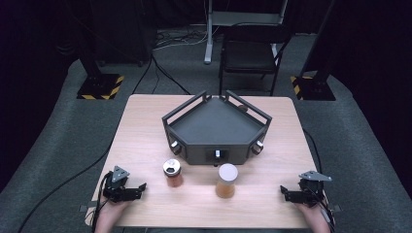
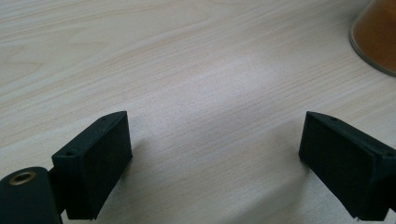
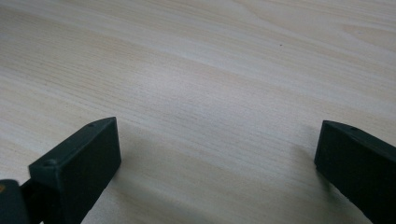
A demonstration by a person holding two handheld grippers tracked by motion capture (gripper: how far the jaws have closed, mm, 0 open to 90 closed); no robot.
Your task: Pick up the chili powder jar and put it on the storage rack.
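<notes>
Two jars stand on the wooden table [image 1: 145, 126] in front of a black tray. The shorter one has a metal top [image 1: 172, 173]; the taller one holds amber contents under a white lid [image 1: 227, 180]. At the table's front left my left gripper [image 1: 140, 189] rests low, pointing right toward the jars. Its jaws are open over bare wood [image 2: 215, 158]. An amber jar's side [image 2: 376, 37] shows at the top right of its view; I cannot tell which jar it is. At the front right my right gripper [image 1: 283, 192] points left, open wide over bare wood [image 3: 217, 158].
A black angular tray [image 1: 216, 126] with raised rails and knobs on its front sits at mid table behind the jars. A black chair [image 1: 250, 53] and stand bases are on the floor beyond the table. Cables trail from both grippers.
</notes>
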